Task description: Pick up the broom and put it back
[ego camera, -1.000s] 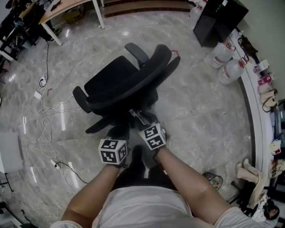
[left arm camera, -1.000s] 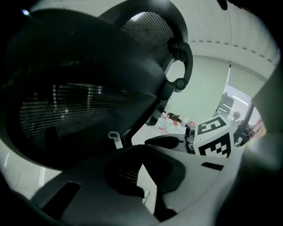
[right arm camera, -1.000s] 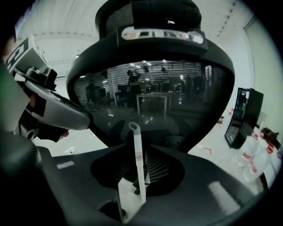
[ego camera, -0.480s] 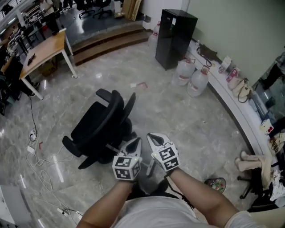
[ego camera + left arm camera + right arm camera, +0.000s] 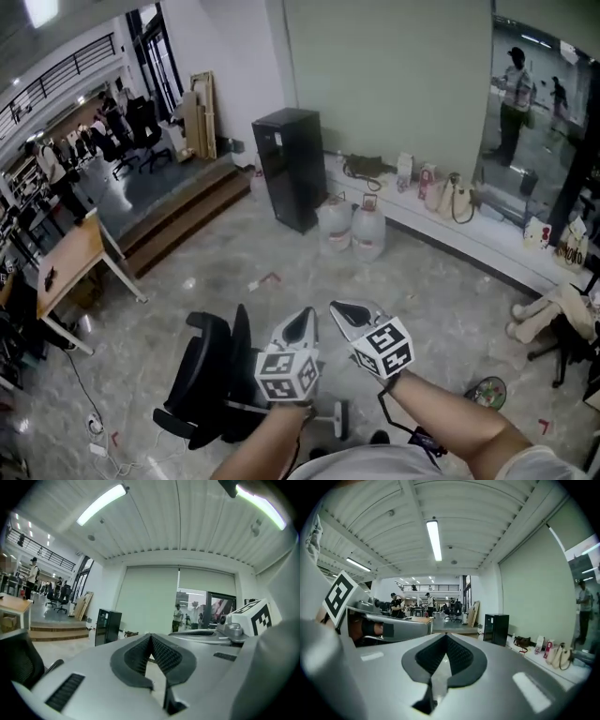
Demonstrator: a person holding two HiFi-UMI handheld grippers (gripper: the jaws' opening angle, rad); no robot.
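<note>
I can pick out no broom in any view. Both grippers are held up side by side in front of me and point roughly level across the room. My left gripper (image 5: 302,323) is shut: in the left gripper view its tips (image 5: 150,637) meet with nothing between them. Just to its right is my right gripper (image 5: 345,311), also shut and empty, with its pads (image 5: 446,637) together. Each gripper shows at the edge of the other's view.
A black office chair (image 5: 211,384) stands on the marble floor below the left gripper. Ahead are a black cabinet (image 5: 291,164), two water jugs (image 5: 352,230), a ledge with bags (image 5: 450,202), wooden steps (image 5: 178,220) and a table (image 5: 70,262). People stand in the background.
Both grippers rose from pointing down at the chair to pointing level across the room. The head view lifted from the floor to the far wall.
</note>
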